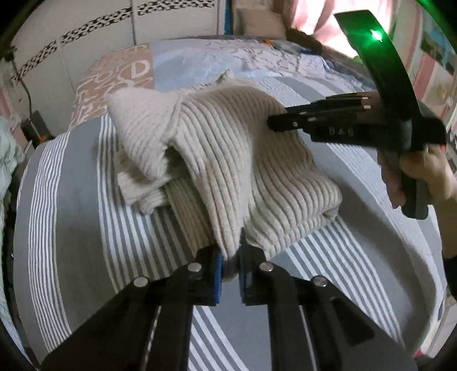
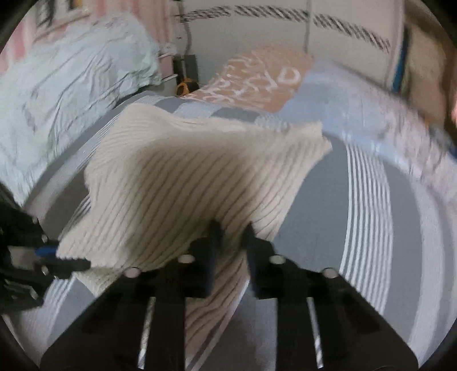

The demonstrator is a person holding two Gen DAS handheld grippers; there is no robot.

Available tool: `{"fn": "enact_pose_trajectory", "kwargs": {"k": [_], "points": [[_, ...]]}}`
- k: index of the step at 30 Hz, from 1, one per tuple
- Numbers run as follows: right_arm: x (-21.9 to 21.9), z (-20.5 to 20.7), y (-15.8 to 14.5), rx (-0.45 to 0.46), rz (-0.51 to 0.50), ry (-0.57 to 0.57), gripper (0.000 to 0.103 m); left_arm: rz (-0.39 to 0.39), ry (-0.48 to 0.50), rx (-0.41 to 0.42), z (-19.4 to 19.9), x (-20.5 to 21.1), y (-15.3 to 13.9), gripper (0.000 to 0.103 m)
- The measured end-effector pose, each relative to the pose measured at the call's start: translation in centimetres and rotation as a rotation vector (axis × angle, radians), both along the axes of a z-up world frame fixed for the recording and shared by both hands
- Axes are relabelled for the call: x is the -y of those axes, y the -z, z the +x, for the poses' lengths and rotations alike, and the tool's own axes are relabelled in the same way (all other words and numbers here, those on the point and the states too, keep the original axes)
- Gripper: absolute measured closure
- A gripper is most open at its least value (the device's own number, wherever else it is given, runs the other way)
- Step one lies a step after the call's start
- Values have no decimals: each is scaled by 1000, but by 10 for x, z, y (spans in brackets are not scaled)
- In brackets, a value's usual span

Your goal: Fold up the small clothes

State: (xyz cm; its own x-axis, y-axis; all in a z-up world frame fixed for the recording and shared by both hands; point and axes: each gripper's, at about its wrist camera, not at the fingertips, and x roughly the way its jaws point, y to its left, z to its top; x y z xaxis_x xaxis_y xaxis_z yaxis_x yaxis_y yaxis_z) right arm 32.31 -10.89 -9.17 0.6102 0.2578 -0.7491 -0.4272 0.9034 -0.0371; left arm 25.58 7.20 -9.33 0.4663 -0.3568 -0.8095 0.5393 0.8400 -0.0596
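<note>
A cream ribbed knit garment (image 1: 228, 159) lies partly folded on the grey striped bedsheet (image 1: 71, 205). My left gripper (image 1: 230, 256) is shut on its near edge, with cloth bunched between the blue pads. In the left wrist view the right gripper (image 1: 271, 123) comes in from the right, held by a hand (image 1: 420, 174), its tips pressed into the garment's far side. In the blurred right wrist view the right gripper (image 2: 232, 231) is shut on an edge of the garment (image 2: 185, 182), which is lifted and stretched. The left gripper (image 2: 65, 264) shows at the left edge.
A peach patterned cloth (image 1: 114, 82) and pale blue bedding (image 1: 217, 57) lie farther up the bed. A light green crumpled quilt (image 2: 62, 77) sits to one side. White wardrobe doors (image 1: 171, 25) stand behind, and pink curtains (image 1: 322, 25) hang at the back right.
</note>
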Motion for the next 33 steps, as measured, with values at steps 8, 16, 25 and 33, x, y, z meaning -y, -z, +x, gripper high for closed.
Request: {"fn": "enact_pose_trajectory", "kwargs": {"k": [8,16,25,33], "points": [[-8,-11,8,-7,-100,-88,94,-43,-27,-44,-18,-14,16,94],[-11,-16,9,47,-186,-75,88,39,-54,3,-13,-2,6,85],[6,-39,-8,80,-186,-38,88,74,-132,110,-9,-18,-38,48],[3,-60,1,35,-150,-31,65,149,-192,115,42,-19,-37,37]]}}
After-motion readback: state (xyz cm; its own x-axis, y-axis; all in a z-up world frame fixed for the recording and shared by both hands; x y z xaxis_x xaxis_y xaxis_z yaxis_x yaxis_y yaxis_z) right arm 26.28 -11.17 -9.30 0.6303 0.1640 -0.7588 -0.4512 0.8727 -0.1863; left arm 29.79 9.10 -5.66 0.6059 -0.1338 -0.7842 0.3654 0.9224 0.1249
